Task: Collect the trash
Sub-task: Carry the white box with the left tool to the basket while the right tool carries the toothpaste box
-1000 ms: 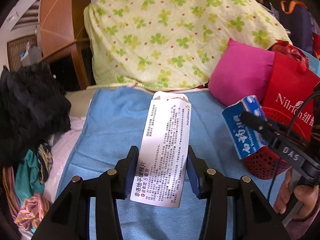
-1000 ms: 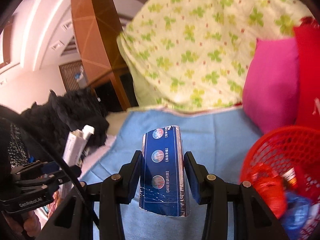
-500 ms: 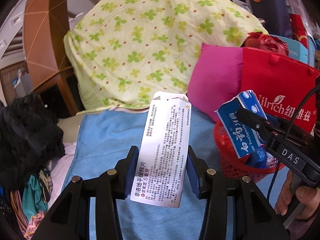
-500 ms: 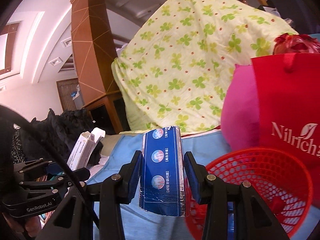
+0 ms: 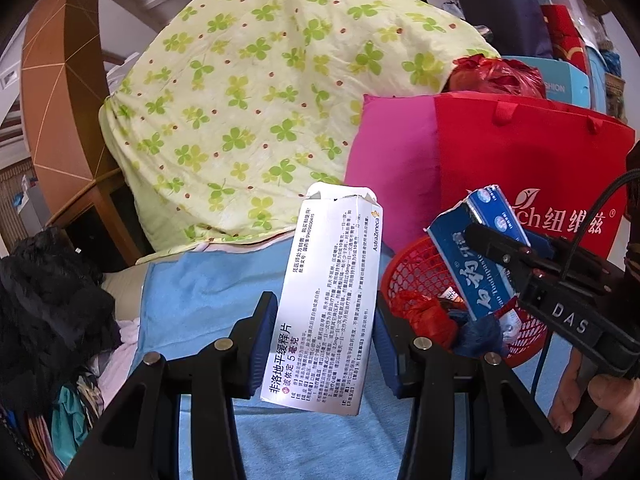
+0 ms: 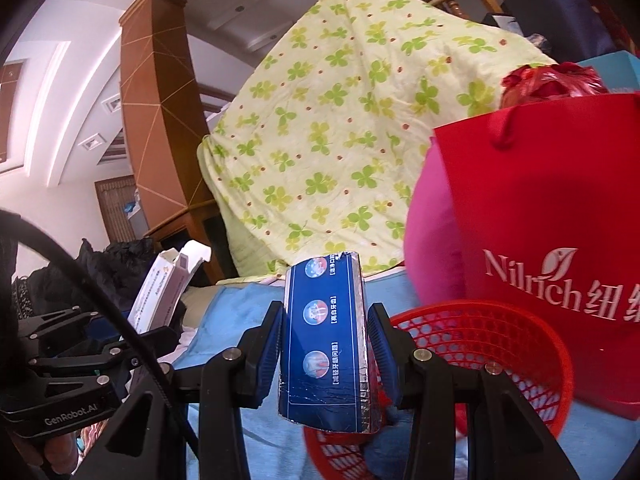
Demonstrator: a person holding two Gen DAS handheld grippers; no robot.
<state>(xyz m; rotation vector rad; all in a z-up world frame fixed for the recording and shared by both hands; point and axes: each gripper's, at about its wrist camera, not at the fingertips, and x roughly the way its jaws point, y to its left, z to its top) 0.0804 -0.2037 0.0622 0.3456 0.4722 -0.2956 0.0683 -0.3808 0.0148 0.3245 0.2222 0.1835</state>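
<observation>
My left gripper (image 5: 325,344) is shut on a white medicine box (image 5: 326,292) with black print, held upright above the blue cloth (image 5: 208,292). My right gripper (image 6: 323,344) is shut on a dark blue toothpaste box (image 6: 324,340), held over the near rim of the red mesh basket (image 6: 492,328). In the left wrist view the basket (image 5: 416,268) sits to the right with red and blue trash inside, and the blue box (image 5: 472,264) hangs above it. The white box also shows at the left of the right wrist view (image 6: 164,292).
A red Nilrich bag (image 6: 552,248) and a pink cushion (image 5: 392,152) stand behind the basket. A green clover quilt (image 5: 272,100) is piled at the back. Dark clothes (image 5: 44,300) lie at the left. A wooden post (image 6: 156,120) rises behind.
Both grippers have moved right toward the red basket, boxes still held. The right gripper's blue box now hangs over the basket; the basket appears closer in the left view.
</observation>
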